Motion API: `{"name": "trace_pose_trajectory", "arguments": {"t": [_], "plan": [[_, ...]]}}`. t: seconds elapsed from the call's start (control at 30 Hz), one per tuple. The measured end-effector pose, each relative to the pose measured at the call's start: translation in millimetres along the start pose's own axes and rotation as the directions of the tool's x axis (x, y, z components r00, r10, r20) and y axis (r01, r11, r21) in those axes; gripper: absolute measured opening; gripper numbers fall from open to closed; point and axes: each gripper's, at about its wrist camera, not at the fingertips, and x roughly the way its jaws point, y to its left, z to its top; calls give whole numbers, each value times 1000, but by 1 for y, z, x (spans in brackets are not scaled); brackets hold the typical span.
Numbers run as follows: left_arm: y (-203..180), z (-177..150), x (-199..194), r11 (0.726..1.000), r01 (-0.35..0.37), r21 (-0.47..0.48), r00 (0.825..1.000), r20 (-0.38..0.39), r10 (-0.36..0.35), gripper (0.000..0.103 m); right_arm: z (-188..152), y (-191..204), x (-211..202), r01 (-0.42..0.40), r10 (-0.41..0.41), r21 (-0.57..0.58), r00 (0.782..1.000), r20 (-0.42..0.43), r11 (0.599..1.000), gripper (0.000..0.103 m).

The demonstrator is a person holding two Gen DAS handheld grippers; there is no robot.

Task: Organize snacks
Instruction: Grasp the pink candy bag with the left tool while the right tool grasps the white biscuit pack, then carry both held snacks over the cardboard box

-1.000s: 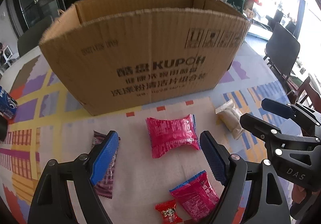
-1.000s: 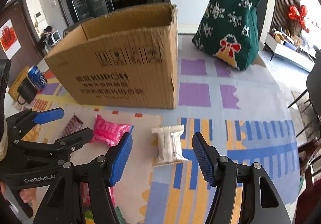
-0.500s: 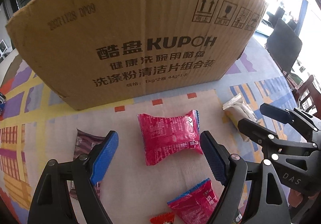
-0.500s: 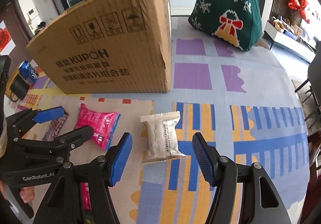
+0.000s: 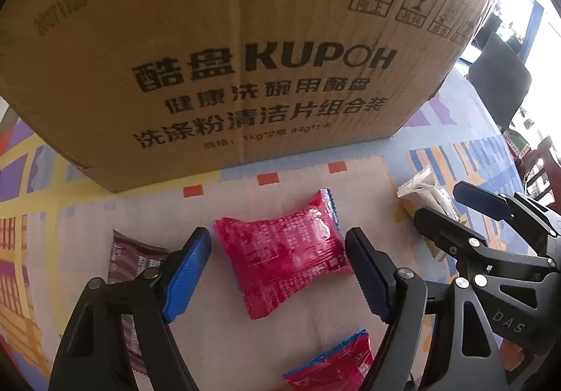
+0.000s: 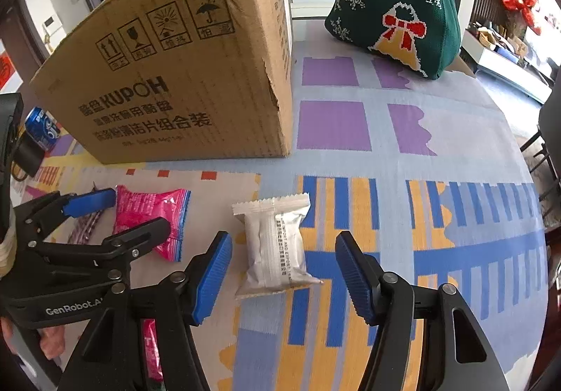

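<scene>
**Patterned desk, two packets, two grasps to finish**

Patterned cloth over the desk (image 6: 438,152), with a tall cardboard box (image 5: 228,58) standing toward the far edge and loose snacks lying on the near side of it.

Left tool (image 5: 277,245): pointing steeply down, jaws just now closing in, pink packet (image 5: 284,261) flat on the desk between them. Pads just beside its two short ends, not seen to press.

Right tool (image 6: 284,245): half open, holding nothing, straddling the white packet (image 6: 273,243), which lies flat in front of the box's right corner with clear gaps to both pads.

For a clean pick, likely best to:
- Lower each tool until the pads sit level with the packet's puffed middle, not its crimped seams.
- Centre the right tool first; packet sits nearer the left pad.
- Close slowly and stop at first firm resistance: puffed wrappers probably squash or slide under a hard pinch.
- Keep the left tool clear of the purple packet (image 5: 122,257) under its left arm and the second pink packet (image 5: 333,370) nearer the desk's near edge.
- Lift straight up, high enough to clear the box's rim, then release inside.
- Mind the two tools, close side by side; move one at a time if crowded.
</scene>
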Motion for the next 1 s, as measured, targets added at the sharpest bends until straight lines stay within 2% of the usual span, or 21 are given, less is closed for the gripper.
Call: {"name": "trace_pose_trajectory", "arguments": {"t": [0.07,0.2,0.27,0.33,0.6,1.0], "plan": [[-1,-1,2,1000,-3,0,1000,-1,3,70,1,0,1,-2,2,-2,1000,1,1000,59],[-1,-4,1,1000,6,-5,1000,4,-6,66,2,1,5,-15,15,-6,1000,-12,1000,50],[-1,-6,-1,1000,9,-8,1000,8,-9,54,2,2,8,-21,21,-6,1000,-20,1000,41],[0,-7,-4,1000,18,-15,1000,11,-18,52,2,3,10,-26,26,-3,999,-25,1000,34],[3,-16,-21,1000,18,-22,999,36,-17,50,0,8,-5,-45,45,4,999,16,999,33],[8,-24,-69,999,3,-36,992,126,1,50,-4,17,-35,-65,65,-7,995,79,998,33]]}}
